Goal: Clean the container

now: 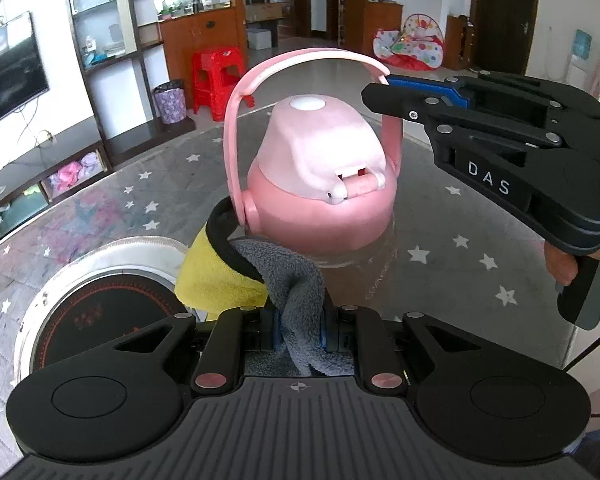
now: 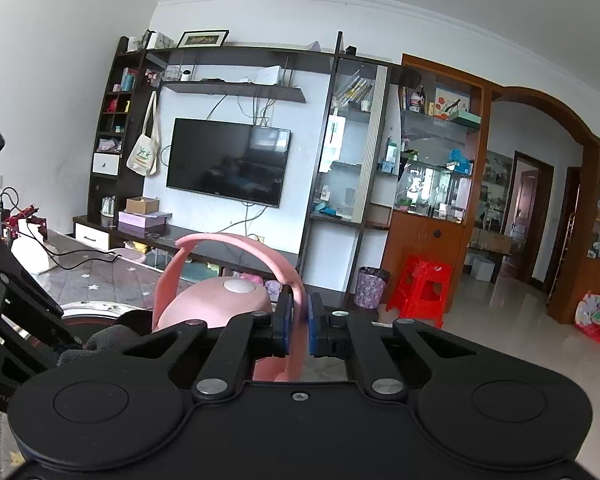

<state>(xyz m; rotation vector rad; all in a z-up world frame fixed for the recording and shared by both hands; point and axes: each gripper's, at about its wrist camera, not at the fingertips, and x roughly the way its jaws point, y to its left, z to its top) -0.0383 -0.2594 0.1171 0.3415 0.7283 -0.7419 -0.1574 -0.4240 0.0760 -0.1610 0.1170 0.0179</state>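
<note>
Pink container (image 1: 320, 204) standing upright on the glass-topped surface (image 1: 440, 216), whose covering shows white stars; its pale domed lid (image 1: 320, 148) closed, with a white round button at the crown; its pink carrying handle (image 1: 300, 60) raised in an arch over the lid. Left tool (image 1: 299, 330), nearest the lens in the left wrist view, clamped together on a grey cloth (image 1: 296, 276); the cloth runs forward from the blue pads to the base of the container and touches it on the near side; a yellow portion with a black edging (image 1: 216, 276) lies just beside the container, to the left. Right tool (image 2: 299, 320) pinched shut on the handle; in the right wrist view the pink band passes between its two blue pads, which press on it from either side; in the left wrist view the same tool enters from the right, its tip at the right end of the arch, a hand (image 1: 560, 260) gripping its stock. Round appliance with a dark face and a metal rim (image 1: 100, 248) set on the surface, left of the cloth.
</note>
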